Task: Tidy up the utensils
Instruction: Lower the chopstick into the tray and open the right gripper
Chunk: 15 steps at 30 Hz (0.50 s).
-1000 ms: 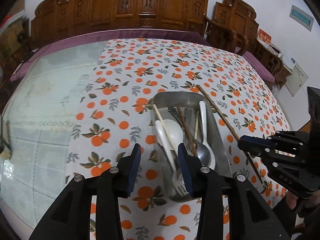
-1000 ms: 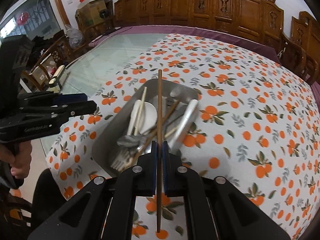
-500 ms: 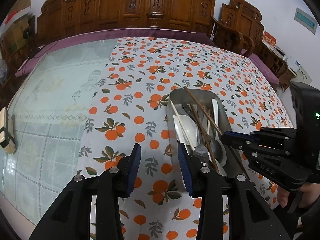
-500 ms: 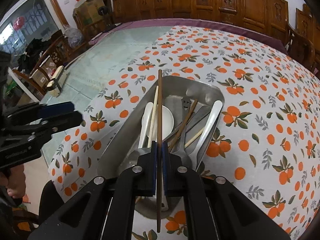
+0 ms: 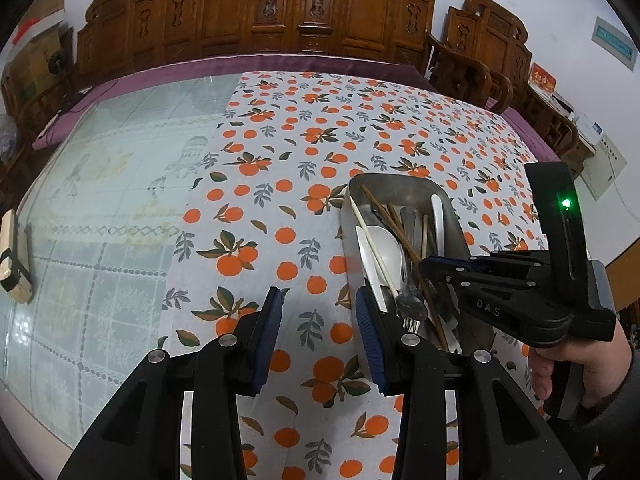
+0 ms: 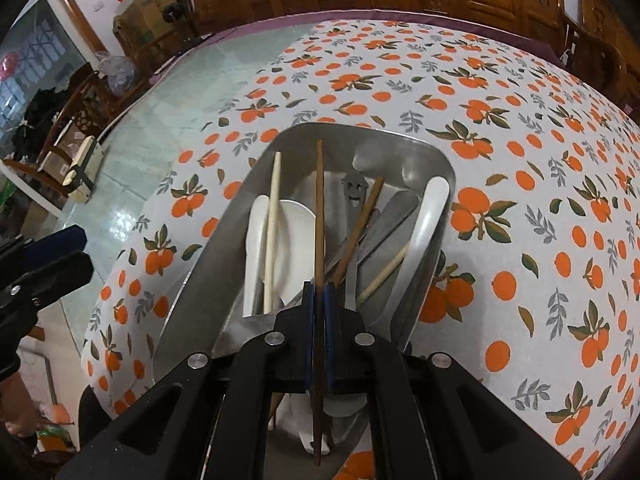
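A steel tray [image 6: 438,160] [image 5: 400,182] on the orange-print cloth holds spoons, forks, pale chopsticks and a second brown chopstick. My right gripper [image 6: 319,292] [image 5: 426,266] is shut on a dark brown chopstick [image 6: 319,208] [image 5: 384,214], which lies lengthwise low over the tray's contents; whether it touches them I cannot tell. A white spoon [image 6: 292,232] lies just left of it. My left gripper [image 5: 318,320] hangs open over the cloth just left of the tray, nothing between its fingers.
A glass-topped green area [image 5: 100,200] covers the table's left part, with a small wooden block [image 5: 14,256] near its edge. Carved wooden chairs [image 5: 256,12] line the far side. A hand [image 5: 576,368] holds the right gripper's handle.
The right gripper carried the brown chopstick down over the tray, so the tray now fills more of its view. The left gripper kept its opening and drifted slightly left of the tray.
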Tool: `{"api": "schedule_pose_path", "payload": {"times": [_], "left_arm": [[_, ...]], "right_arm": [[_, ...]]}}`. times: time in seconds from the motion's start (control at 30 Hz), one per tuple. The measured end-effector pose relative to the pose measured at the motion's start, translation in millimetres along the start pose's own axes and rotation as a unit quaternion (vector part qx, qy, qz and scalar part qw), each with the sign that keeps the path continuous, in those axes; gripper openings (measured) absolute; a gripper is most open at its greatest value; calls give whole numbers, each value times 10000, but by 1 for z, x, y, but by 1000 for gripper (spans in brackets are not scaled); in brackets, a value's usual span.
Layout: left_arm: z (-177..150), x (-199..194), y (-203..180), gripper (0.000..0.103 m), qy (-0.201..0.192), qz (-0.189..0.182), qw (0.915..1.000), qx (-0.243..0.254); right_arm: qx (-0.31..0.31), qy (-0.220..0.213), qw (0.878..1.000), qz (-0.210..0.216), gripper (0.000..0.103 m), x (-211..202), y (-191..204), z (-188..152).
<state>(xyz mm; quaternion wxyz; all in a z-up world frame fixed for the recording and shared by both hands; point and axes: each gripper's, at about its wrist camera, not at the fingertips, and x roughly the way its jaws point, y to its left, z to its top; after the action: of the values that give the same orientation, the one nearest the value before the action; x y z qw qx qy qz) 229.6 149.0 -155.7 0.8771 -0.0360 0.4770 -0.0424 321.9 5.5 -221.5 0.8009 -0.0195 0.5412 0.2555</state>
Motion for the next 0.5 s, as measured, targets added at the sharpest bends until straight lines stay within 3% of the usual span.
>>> {"api": "schedule_pose_path", "payload": {"times": [0.5], "left_arm": [[-1,-4,-4,36,-28,92,9999,39]], "right_arm": [[-208,-259,9987,394,9,-9,11,1]]}}
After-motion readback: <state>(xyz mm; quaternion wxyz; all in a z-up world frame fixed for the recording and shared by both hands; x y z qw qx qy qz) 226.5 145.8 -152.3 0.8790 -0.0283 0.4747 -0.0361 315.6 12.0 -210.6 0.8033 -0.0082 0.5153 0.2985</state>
